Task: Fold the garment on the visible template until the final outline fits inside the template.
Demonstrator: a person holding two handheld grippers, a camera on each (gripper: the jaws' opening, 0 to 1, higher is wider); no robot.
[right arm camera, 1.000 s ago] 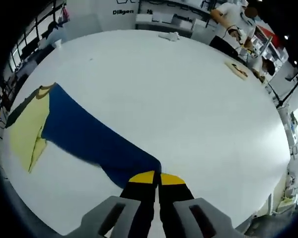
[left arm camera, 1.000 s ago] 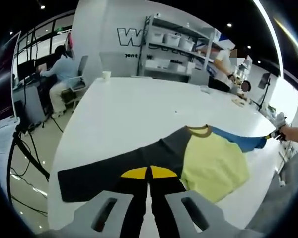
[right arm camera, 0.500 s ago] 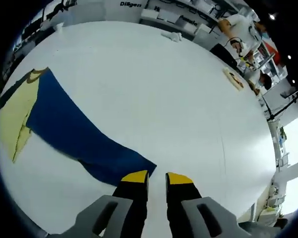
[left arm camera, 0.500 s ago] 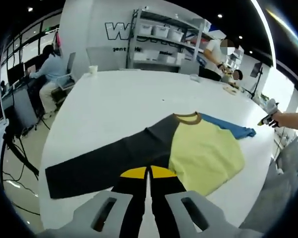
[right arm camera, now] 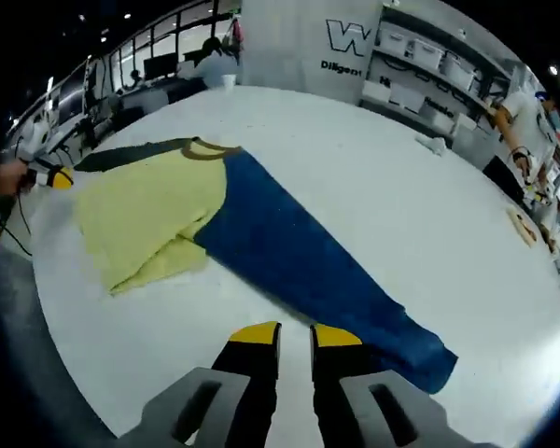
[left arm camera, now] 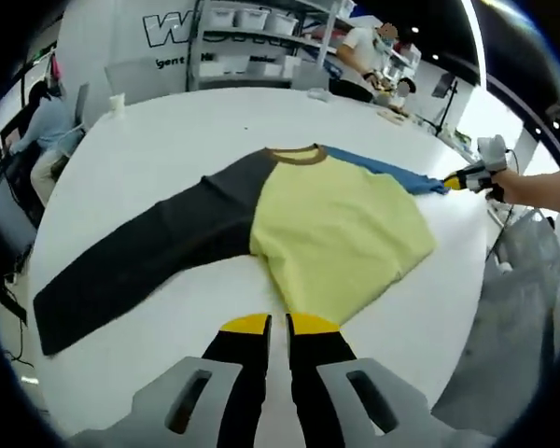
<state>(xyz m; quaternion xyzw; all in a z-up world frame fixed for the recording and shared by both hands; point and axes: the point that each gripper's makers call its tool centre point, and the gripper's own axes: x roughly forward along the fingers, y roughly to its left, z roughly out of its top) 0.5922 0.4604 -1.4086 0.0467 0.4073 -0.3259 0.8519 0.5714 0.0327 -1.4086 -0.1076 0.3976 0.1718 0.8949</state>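
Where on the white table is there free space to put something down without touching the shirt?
The table is bare beyond the blue sleeve, up to the far edge, and also in front of the dark sleeve near the left gripper. It is crowded around the yellow body of the shirt.

Ceiling spotlights are shining over a wide white table (left arm camera: 177, 140); shelving (left arm camera: 261, 42) with white bins is standing against the lettered wall (right arm camera: 299, 42) beyond its far edge.

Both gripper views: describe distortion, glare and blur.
Left gripper view: fisheye bows the white table edge; bright window glare at upper right; shirt sharp, background shelves soft. Right gripper view: same bowing; blue sleeve crisp, ceiling lights glare faintly.
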